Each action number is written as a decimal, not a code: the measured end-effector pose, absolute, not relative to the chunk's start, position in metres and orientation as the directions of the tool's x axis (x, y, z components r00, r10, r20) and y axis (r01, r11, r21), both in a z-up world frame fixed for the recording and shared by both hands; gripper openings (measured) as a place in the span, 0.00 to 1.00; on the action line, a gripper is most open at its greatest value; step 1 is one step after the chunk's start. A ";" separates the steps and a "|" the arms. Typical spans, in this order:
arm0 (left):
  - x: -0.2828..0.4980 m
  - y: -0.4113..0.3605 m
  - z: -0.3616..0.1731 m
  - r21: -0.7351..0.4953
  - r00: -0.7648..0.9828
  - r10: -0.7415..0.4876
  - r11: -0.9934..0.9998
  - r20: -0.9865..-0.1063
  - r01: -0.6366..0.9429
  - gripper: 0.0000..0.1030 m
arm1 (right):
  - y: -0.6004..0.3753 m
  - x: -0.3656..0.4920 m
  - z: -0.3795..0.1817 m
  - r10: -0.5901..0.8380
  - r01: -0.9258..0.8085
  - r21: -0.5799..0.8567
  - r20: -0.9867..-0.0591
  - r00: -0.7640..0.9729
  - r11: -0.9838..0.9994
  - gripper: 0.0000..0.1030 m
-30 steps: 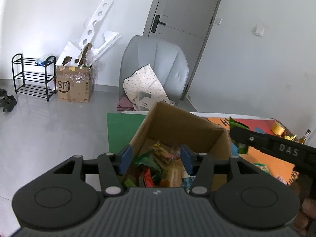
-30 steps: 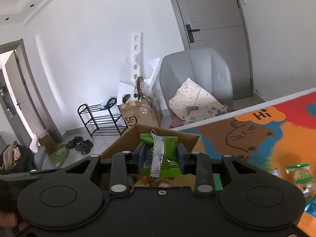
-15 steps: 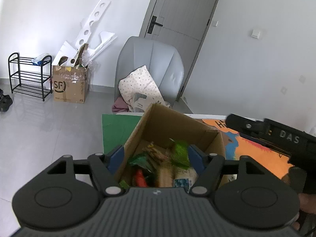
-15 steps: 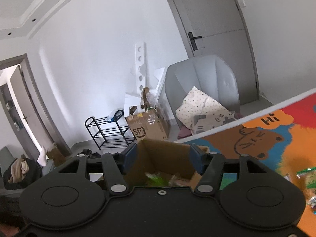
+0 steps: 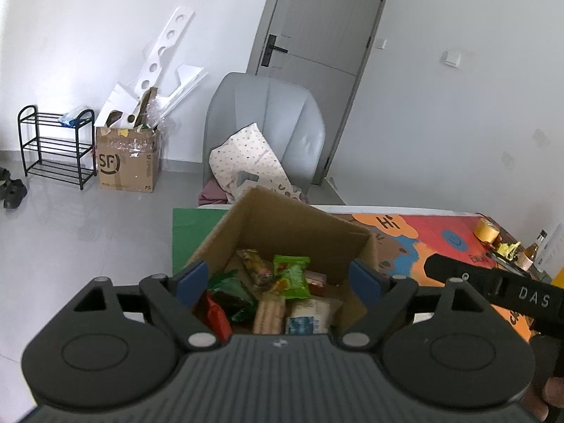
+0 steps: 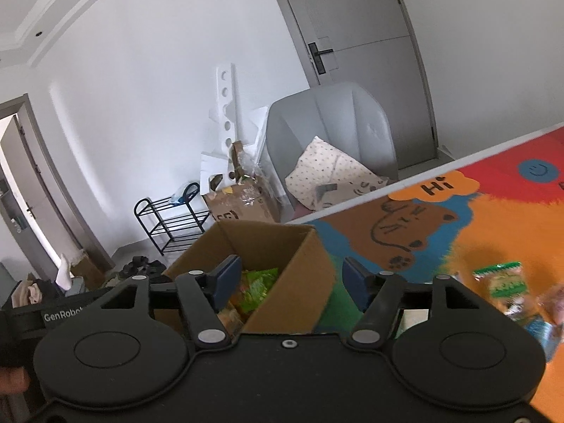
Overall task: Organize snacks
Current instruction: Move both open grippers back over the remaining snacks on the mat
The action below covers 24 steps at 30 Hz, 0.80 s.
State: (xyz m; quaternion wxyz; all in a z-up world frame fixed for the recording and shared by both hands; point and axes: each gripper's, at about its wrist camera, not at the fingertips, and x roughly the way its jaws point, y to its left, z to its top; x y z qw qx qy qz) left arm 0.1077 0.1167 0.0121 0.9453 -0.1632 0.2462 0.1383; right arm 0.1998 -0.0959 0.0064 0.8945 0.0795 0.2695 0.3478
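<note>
An open cardboard box (image 5: 299, 225) stands on the table and holds several snack packets. A green packet (image 5: 292, 276) lies on top of them. My left gripper (image 5: 278, 282) is open and empty above the box's near side. My right gripper (image 6: 290, 280) is open and empty over the box's right wall (image 6: 299, 282); the green packet (image 6: 257, 287) shows inside. More snack packets (image 6: 504, 285) lie on the colourful mat (image 6: 493, 218) to the right. The right gripper's body (image 5: 500, 292) shows in the left wrist view.
A grey chair (image 5: 264, 130) with a pillow stands behind the table. An SF carton (image 5: 127, 162) and a black shoe rack (image 5: 53, 144) stand by the wall. A tape roll (image 5: 486, 229) and a small bottle (image 5: 534, 250) sit at the table's far right.
My right gripper opened and dropped the green packet into the box, then drew back to the right. My left gripper opened wider and lifted a little.
</note>
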 end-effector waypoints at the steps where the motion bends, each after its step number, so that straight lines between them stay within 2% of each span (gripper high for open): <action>1: 0.108 0.113 0.012 -0.238 0.841 0.179 0.910 -0.511 -0.338 0.85 | -0.100 0.199 0.006 0.660 -0.575 0.327 -0.429 0.617 0.750 0.67; 3: 0.110 0.107 0.013 -0.235 0.840 0.174 0.913 -0.514 -0.333 0.86 | -0.108 0.198 0.006 0.646 -0.562 0.321 -0.431 0.630 0.762 0.72; 14: 0.120 0.065 0.014 -0.207 0.838 0.137 0.936 -0.528 -0.283 0.90 | -0.159 0.198 0.000 0.588 -0.479 0.342 -0.437 0.680 0.808 0.85; 24: 0.129 0.031 0.013 -0.198 0.836 0.097 0.951 -0.540 -0.238 0.91 | -0.197 0.199 -0.006 0.554 -0.428 0.358 -0.431 0.712 0.830 0.91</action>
